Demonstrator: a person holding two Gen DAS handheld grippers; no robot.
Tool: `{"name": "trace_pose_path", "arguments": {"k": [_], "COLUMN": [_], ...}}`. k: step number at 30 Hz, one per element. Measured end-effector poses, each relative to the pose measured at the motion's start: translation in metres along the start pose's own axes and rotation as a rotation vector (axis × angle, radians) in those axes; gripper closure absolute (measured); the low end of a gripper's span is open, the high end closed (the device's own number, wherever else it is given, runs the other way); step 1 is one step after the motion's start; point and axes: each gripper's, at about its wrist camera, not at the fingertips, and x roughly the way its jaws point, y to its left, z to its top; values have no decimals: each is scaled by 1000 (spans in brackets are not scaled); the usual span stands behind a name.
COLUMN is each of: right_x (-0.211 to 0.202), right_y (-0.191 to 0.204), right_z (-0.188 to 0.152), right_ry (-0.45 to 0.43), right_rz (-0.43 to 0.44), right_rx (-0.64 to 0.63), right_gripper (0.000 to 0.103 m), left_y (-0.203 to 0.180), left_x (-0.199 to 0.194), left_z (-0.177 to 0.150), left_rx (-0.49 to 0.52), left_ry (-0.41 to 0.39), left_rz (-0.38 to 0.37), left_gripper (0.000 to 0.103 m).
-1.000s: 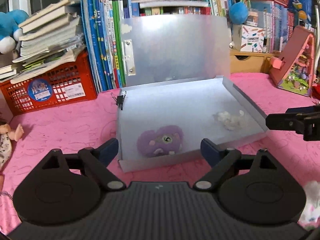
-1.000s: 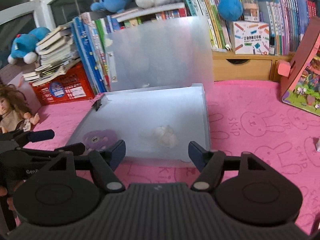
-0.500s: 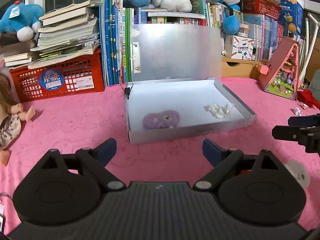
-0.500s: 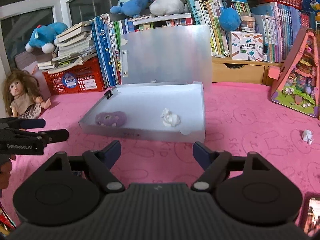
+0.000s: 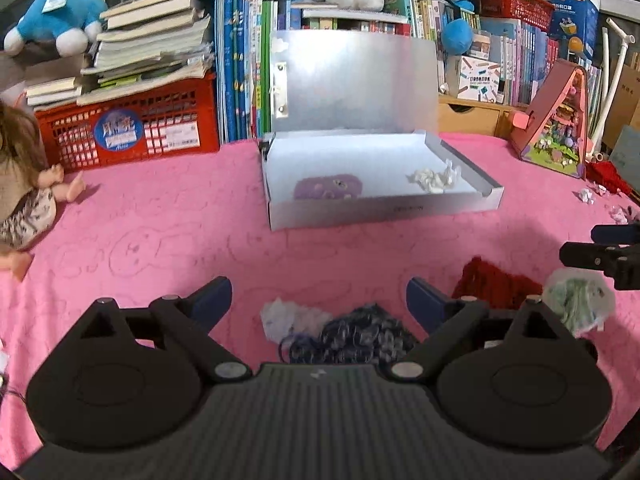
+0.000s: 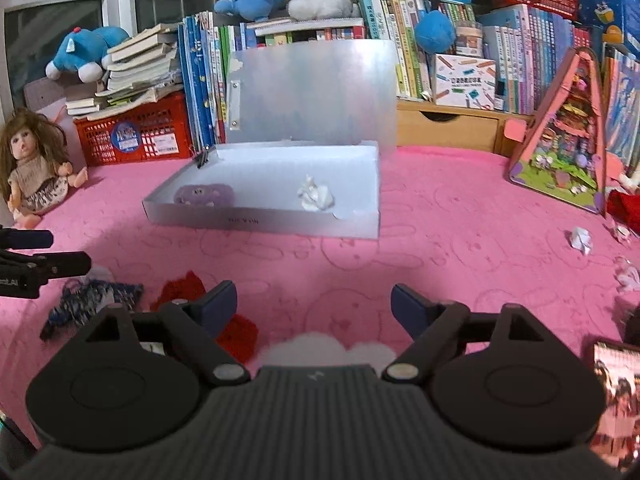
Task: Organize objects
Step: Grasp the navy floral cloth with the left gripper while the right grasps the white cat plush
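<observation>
Pink cloth with faint bunny outlines covers the table (image 5: 168,216). Toward its far edge lies a shallow grey box (image 5: 380,206) with its lid raised against a row of books (image 5: 240,60); inside are a purple plush toy (image 5: 328,188) and a crumpled white tissue (image 5: 434,176). Small lettering on the box front is too blurred to read. A red basket (image 5: 132,128) at the far left carries a round blue sticker and a white label, both illegible.

The left hand-held gripper (image 5: 319,300) has just been opening and stands wide, holding nothing. Just ahead of its fingers, at the near edge, lie a white scrap (image 5: 280,316) and a dark blue knitted piece (image 5: 360,336), with a red knitted piece (image 5: 492,284) to the right.

The right hand-held gripper (image 6: 313,304) has likewise been opening and stands wide and empty, the box well beyond it. "GenRobot.AI" cannot be made out in full on the other gripper's side.
</observation>
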Motion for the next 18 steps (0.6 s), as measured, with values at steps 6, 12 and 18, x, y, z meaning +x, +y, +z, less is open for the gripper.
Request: {"name": "trace_pose_path", "arguments": {"k": [6,12,18], "right_x": [-9,-9,-3], "right_y": [-5,-2,-1], "right_z": [-15,-30,-40], "right_ry": [-15,-21,0], "right_rz": [-38,-86,-88], "right_rx": [6,-32,-31], "right_gripper": [8,1,0], "left_y": [-2,-11,-18], "left_x": [-2,0,6], "left_z": [-19,-30,-34], "left_rx": [-16,-12,-2], "left_ry": [12,20,22], "left_rz": [7,-4,-1], "left_gripper": [7,7,7]}}
